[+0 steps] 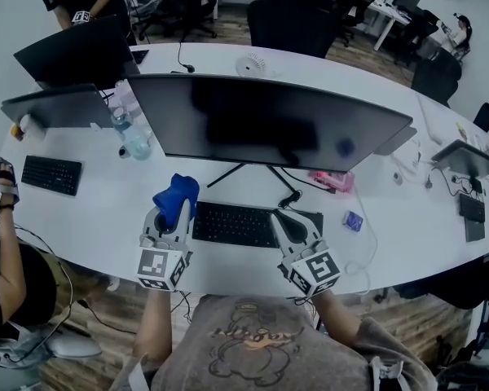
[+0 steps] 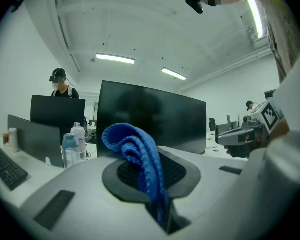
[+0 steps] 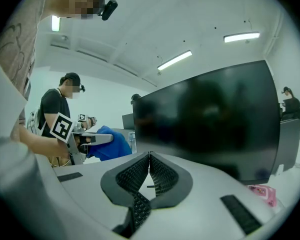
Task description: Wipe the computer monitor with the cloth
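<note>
The white tabletop [image 1: 73, 218] carries the dark computer monitor [image 1: 261, 125], with a black keyboard [image 1: 232, 223] before its stand and a water bottle [image 1: 129, 133] at its left edge. The left tongs [image 1: 181, 210] are clamped on the blue cloth [image 1: 177, 192] near the keyboard's left end, apart from the screen. The right tongs [image 1: 282, 220] are pressed together, empty.

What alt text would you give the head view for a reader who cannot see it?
The left tongs grip a blue cloth in front of a wide, dark monitor on a white desk. The right tongs, shut and empty, hover at the right end of a black keyboard.
</note>
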Demonstrator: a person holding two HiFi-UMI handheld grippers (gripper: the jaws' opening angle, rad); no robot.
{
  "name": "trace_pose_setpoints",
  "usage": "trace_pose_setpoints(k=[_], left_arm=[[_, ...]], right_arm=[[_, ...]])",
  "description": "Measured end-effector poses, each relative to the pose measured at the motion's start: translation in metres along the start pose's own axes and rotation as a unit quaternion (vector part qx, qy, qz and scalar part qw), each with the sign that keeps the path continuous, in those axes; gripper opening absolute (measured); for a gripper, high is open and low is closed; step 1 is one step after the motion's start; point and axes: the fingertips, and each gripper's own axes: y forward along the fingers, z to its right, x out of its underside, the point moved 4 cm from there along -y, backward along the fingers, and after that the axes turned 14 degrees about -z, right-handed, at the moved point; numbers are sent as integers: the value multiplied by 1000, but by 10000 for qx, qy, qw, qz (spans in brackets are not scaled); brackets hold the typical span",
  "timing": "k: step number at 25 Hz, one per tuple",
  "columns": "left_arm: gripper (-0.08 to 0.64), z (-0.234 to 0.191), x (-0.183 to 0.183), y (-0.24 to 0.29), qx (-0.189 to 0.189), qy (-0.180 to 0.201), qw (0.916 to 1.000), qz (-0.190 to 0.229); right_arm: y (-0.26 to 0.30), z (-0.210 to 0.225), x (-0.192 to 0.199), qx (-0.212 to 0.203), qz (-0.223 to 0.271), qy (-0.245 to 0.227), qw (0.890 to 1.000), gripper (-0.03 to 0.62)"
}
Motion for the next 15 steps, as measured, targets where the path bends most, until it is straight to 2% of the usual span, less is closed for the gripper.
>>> trace_pose_setpoints(k=[15], left_arm=[[48,-70,35,51,-486,-121,9977,-453]], right_arm=[[76,2,7,-621,-338,93,9975,21]])
